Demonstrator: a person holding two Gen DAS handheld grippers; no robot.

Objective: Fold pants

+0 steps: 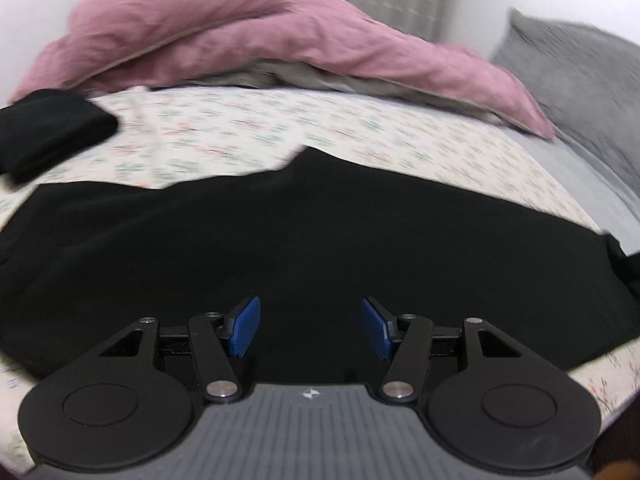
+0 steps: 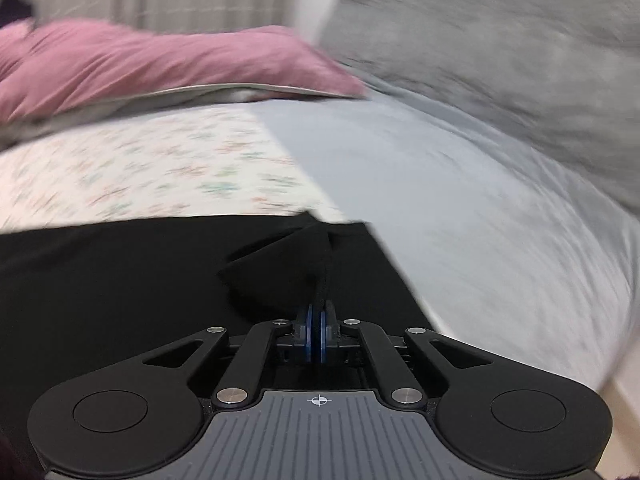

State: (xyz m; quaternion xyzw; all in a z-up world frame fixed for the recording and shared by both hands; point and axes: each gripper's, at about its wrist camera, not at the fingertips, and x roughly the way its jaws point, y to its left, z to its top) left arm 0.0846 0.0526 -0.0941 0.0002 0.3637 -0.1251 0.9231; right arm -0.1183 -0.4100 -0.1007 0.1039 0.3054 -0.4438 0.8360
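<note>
Black pants lie spread across the floral bed sheet. My left gripper is open just above the near part of the pants, with blue pads apart and nothing between them. In the right wrist view the pants fill the lower left. My right gripper is shut on a bunched, lifted fold of the pants near their right end.
A pink duvet lies heaped at the back of the bed, with a grey pillow to the right. A folded black garment sits at the far left. A pale blue sheet covers the right side.
</note>
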